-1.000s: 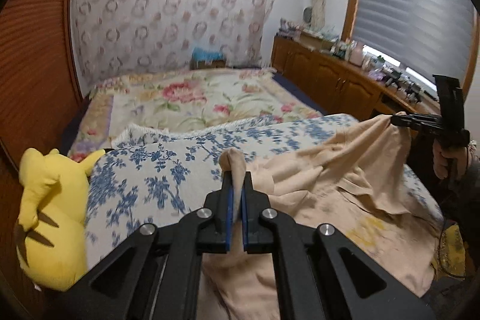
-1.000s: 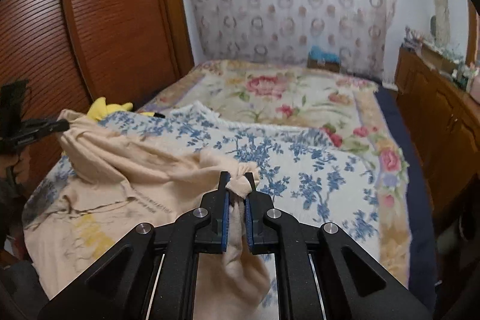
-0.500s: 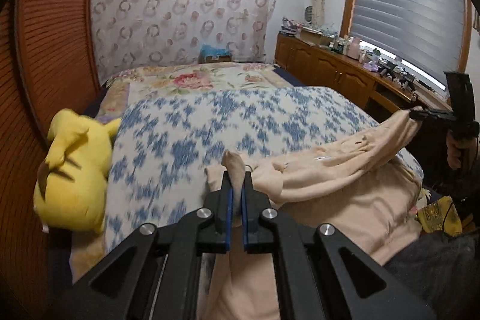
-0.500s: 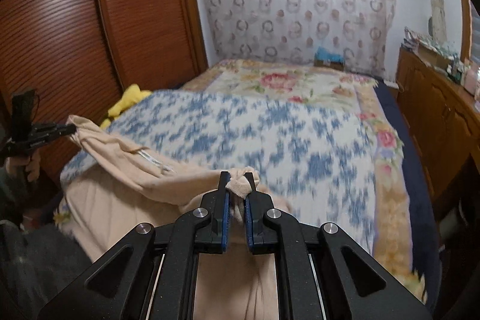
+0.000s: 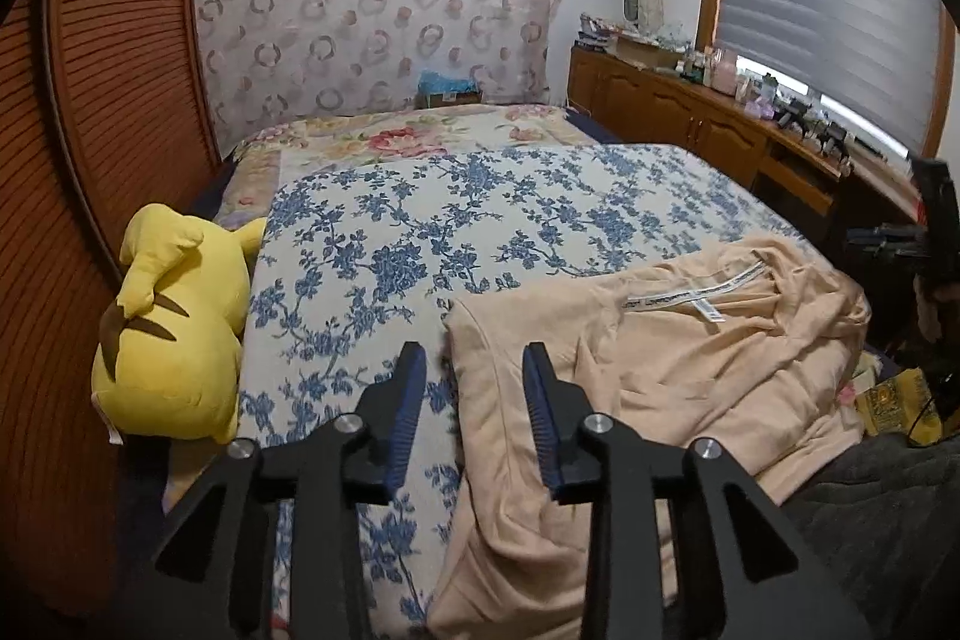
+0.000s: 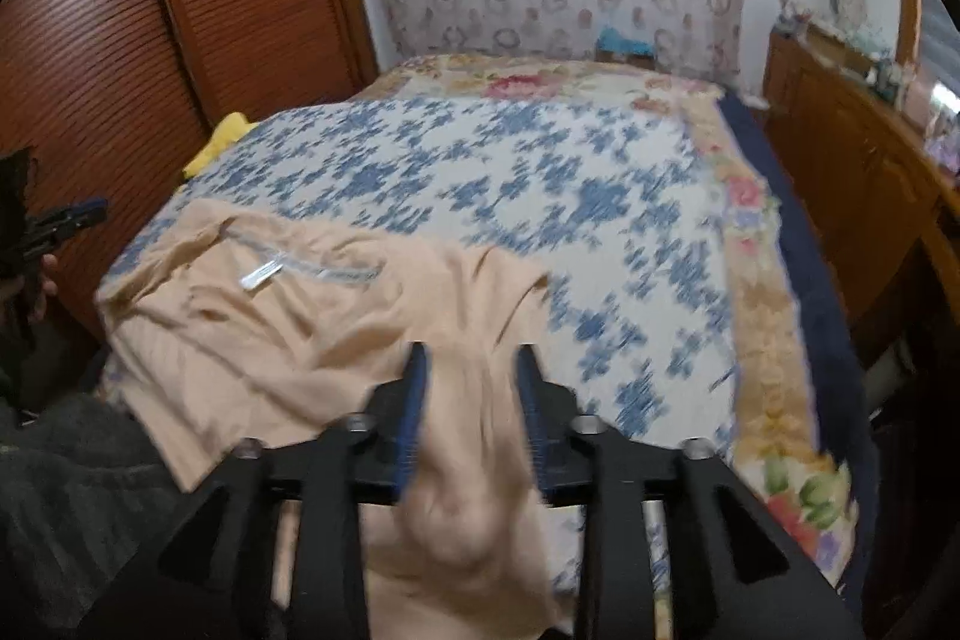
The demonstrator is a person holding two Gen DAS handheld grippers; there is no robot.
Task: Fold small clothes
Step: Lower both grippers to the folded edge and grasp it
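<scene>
A peach-coloured garment [image 5: 690,352] lies spread over the near edge of the bed, its white neck label facing up. In the left wrist view my left gripper [image 5: 474,364] has its jaws opening; the garment's left corner lies between the fingers, and the pads do not press it. In the right wrist view the same garment [image 6: 288,316] drapes over the bed's edge. My right gripper [image 6: 471,361] is opening too, with the cloth's right corner loose between its blurred fingers. Each gripper shows small at the edge of the other's view.
The bed carries a blue-flowered cover [image 5: 480,220] over a rose-patterned one [image 5: 408,139]. A yellow plush toy [image 5: 174,328] lies at the bed's left side against a brown slatted door [image 5: 108,100]. Wooden cabinets [image 5: 690,124] run along the right under a window blind.
Both grippers were shut on the garment's raised corners; they came toward the bed's near edge, lowered the cloth onto the cover, and now stand open with the corners released.
</scene>
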